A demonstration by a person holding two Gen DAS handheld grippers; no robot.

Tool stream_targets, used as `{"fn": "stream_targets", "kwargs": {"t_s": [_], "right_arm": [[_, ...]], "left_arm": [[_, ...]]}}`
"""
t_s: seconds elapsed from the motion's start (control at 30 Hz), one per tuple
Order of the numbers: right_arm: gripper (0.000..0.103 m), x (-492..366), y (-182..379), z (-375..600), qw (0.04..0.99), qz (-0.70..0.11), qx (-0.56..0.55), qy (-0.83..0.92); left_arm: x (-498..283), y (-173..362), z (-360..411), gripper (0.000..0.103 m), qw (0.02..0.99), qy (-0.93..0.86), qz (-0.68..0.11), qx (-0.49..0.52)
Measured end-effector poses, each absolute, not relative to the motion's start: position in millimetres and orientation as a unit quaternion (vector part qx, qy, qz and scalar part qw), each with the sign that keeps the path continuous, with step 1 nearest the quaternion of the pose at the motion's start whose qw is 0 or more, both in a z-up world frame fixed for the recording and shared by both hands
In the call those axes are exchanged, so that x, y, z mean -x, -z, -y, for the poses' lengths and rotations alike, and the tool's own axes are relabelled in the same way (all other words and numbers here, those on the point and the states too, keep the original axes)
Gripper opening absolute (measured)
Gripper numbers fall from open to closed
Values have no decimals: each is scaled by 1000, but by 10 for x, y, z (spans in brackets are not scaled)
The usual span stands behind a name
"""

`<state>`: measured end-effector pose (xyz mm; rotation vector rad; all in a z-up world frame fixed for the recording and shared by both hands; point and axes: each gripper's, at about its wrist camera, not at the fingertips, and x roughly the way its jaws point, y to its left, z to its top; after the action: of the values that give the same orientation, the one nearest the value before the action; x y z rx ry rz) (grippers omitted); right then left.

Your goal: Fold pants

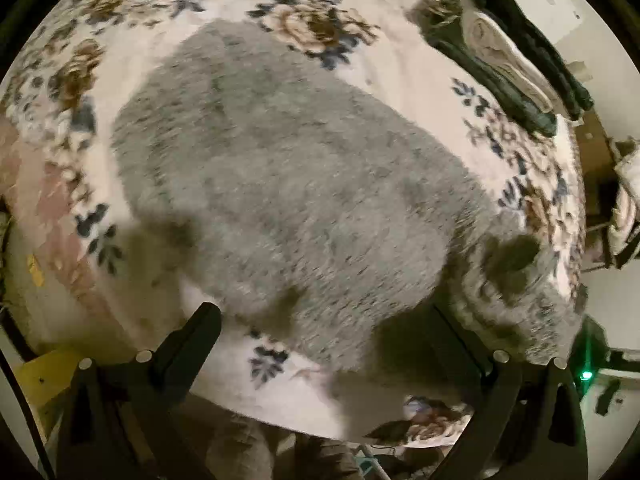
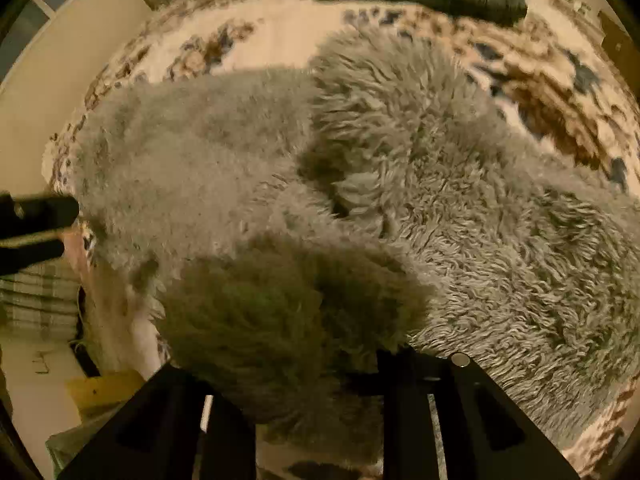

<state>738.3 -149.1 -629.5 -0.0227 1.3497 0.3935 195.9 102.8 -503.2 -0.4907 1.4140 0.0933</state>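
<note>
Left wrist view looks down from higher; right wrist view sits closer; both share the grey pants (image 1: 288, 184) (image 2: 360, 184).

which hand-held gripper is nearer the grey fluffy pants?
Right. The right hand-held gripper has a bunch of the grey fluffy pants between its fingers. The left hand-held gripper is open at their near edge over the floral blanket, gripping nothing.

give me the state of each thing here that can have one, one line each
grey fluffy pants: lying on the floral blanket, partly folded, one bunch lifted in the right claw
left claw: open, holding nothing, at the pants' near edge
right claw: fingers on either side of a bunch of pants
floral blanket: spread flat under the pants
stack of clothes: folded, dark and light pieces, at the blanket's far edge
</note>
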Motion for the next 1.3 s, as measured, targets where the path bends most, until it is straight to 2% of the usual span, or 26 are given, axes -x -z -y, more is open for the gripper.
{"fn": "stream_targets", "kwargs": {"t_s": [0.03,0.07,0.1,0.13,0.33,0.6,0.67,0.73,0.8,0.9,1.0,1.1,1.17,1.23,1.3], "right_arm": [[48,-7385,6256,1558,754,-626,-13,-196],[78,-7383,6182,1635,748,-628,-39,-210],[90,-7354,6117,1713,744,-628,-59,-221],[95,-7320,6016,1802,741,-624,-84,-233],[95,-7200,5609,2637,739,-619,-189,-187],[95,-7225,5996,3784,731,-626,-269,-38],[95,-7273,6103,3924,725,-625,-287,-31],[95,-7313,6156,3999,722,-628,-289,-26],[95,-7351,6201,4073,720,-628,-295,-30],[79,-7451,6246,4022,719,-629,-293,-38],[74,-7548,6278,3904,720,-635,-278,-33],[73,-7657,6348,3762,710,-649,-270,-37],[73,-7722,6392,3681,703,-662,-257,-40],[73,-7766,6379,3661,697,-667,-260,-39],[74,-7757,6308,3690,700,-662,-264,-40]], "left_arm": [[-2015,5022,-979,103,733,-31,-641,225],[-2074,5000,-928,103,735,-17,-639,226],[-2118,4942,-911,103,737,2,-637,227],[-2211,4912,-819,103,737,25,-636,227],[-2679,4974,-138,103,721,145,-656,171],[-3114,5492,863,103,688,228,-687,42],[-3116,5578,977,90,692,240,-680,22],[-3068,5591,1009,28,701,250,-667,8],[-3009,5502,900,21,707,253,-660,35],[-2857,5266,636,19,722,227,-648,86],[-2725,5198,342,19,726,187,-650,124],[-2713,5504,155,20,709,150,-672,150],[-2753,5708,116,25,692,140,-688,169],[-2807,5726,31,44,683,134,-692,191],[-2831,5664,-16,47,675,136,-693,212]]}}
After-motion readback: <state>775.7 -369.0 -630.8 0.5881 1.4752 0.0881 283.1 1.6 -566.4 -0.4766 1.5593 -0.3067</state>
